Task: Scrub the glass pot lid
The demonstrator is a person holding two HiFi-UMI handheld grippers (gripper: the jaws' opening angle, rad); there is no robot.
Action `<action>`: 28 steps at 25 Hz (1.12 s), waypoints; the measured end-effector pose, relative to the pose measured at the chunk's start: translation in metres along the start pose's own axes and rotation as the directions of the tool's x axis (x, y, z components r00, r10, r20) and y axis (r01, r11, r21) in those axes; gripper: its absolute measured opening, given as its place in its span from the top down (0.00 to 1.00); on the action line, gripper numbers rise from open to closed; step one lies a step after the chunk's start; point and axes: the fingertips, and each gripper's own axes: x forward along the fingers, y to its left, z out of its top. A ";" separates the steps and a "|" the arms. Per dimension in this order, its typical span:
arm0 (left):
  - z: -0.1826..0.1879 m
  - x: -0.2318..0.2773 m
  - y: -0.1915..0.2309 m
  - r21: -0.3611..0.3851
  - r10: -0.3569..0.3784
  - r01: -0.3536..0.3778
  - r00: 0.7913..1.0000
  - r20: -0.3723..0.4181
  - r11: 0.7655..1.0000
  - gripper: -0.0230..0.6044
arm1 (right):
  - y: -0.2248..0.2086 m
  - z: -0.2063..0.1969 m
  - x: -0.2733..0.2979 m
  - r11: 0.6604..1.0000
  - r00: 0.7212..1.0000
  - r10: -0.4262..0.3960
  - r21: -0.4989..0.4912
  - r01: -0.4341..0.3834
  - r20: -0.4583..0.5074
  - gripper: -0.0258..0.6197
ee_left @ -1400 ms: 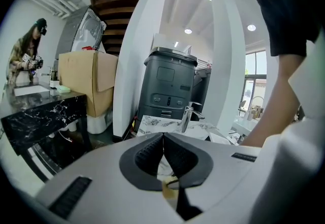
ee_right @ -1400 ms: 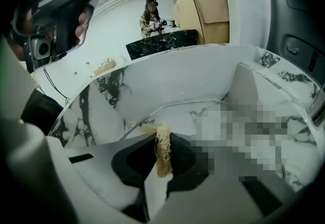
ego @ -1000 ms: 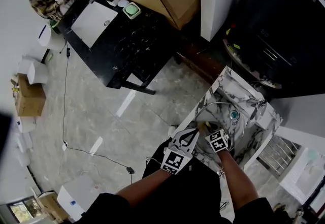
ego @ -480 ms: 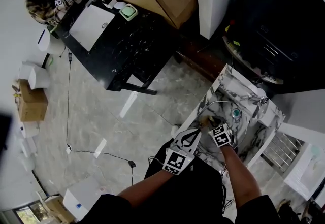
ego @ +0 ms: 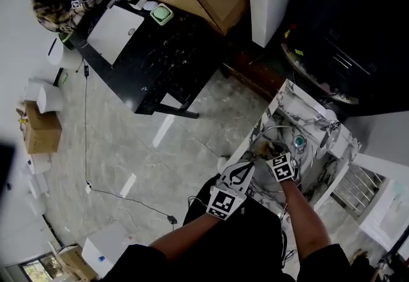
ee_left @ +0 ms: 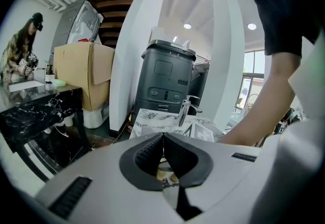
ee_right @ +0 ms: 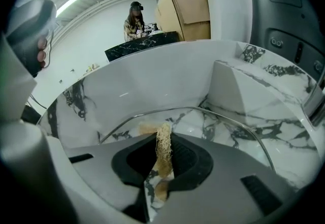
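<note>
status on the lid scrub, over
Right gripper shut on loofah scrubber, over the glass lid in the sink. Left gripper shut, nothing seen between jaws. No obstruction visible.

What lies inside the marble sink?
A glass pot lid and the loofah scrubber that the right gripper holds. The gripper covers the lid's near part.

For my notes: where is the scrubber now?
In the right gripper view, the tan fibrous scrubber is clamped in the right gripper, by the glass pot lid.
</note>
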 end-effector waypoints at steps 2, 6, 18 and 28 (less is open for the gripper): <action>-0.001 0.000 -0.001 -0.002 -0.001 0.001 1.000 -0.002 1.000 0.94 | -0.003 0.000 0.000 1.000 1.000 -0.012 0.009 0.012 0.001 0.87; -0.001 0.001 -0.004 -0.001 -0.006 0.006 1.000 -0.002 1.000 0.94 | -0.013 0.001 0.002 0.999 0.999 -0.045 0.017 0.045 0.019 0.87; -0.004 -0.001 -0.009 -0.005 -0.002 0.002 1.000 -0.006 1.000 0.94 | -0.040 0.002 -0.008 0.986 0.986 -0.155 0.065 0.151 0.058 0.87; -0.001 -0.003 -0.013 -0.016 -0.003 0.003 1.000 0.000 1.000 0.94 | -0.063 -0.007 -0.019 0.966 0.972 -0.229 0.137 0.220 0.049 0.87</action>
